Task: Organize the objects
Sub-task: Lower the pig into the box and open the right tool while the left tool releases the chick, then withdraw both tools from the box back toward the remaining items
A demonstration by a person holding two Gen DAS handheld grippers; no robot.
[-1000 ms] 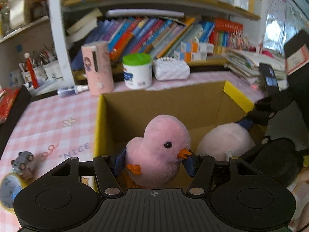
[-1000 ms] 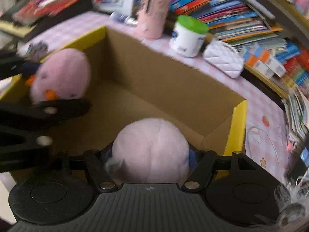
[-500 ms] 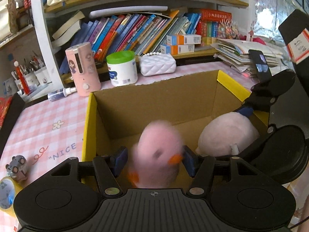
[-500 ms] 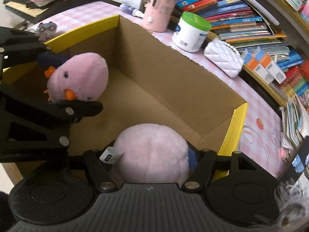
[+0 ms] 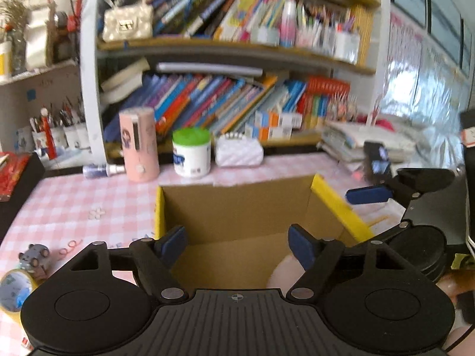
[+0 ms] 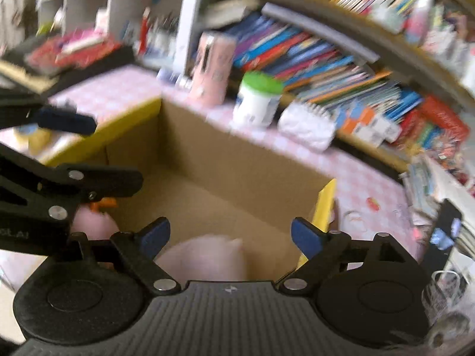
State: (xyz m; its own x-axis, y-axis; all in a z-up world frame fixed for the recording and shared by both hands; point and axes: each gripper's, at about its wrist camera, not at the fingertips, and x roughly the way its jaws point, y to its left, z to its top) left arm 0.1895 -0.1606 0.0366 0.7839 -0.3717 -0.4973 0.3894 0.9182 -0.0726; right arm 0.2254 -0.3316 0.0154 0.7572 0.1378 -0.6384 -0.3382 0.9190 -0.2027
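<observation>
A bookshelf [image 5: 213, 109] packed with leaning books stands along the far edge of the bench [image 5: 74, 204], which wears a pink checked cloth. On the bench's middle sits an open cardboard box [image 5: 237, 216] with yellow-faced flaps.

Both plush toys lie inside the box. The pink plush chick [image 6: 92, 222] with an orange beak rests at the box's left side, partly hidden behind the other tool's arm in the right wrist view. The second pink plush toy [image 6: 204, 255] lies at the near right of the box floor, below the right hand-held gripper [image 6: 230, 234].

The left hand-held gripper [image 5: 237, 244] hangs over the box with its jaws wide and opening, nothing between the blue pads. The right one is likewise wide and opening; its pads stand clear of the plush beneath.

Along the far edge of the bench, left to right, stand a pink cylindrical container [image 5: 139, 145], a white jar with a green lid [image 5: 192, 155] and a white quilted purse [image 5: 239, 154]. Near the left edge sits a small grey mouse figure [image 5: 35, 256].
</observation>
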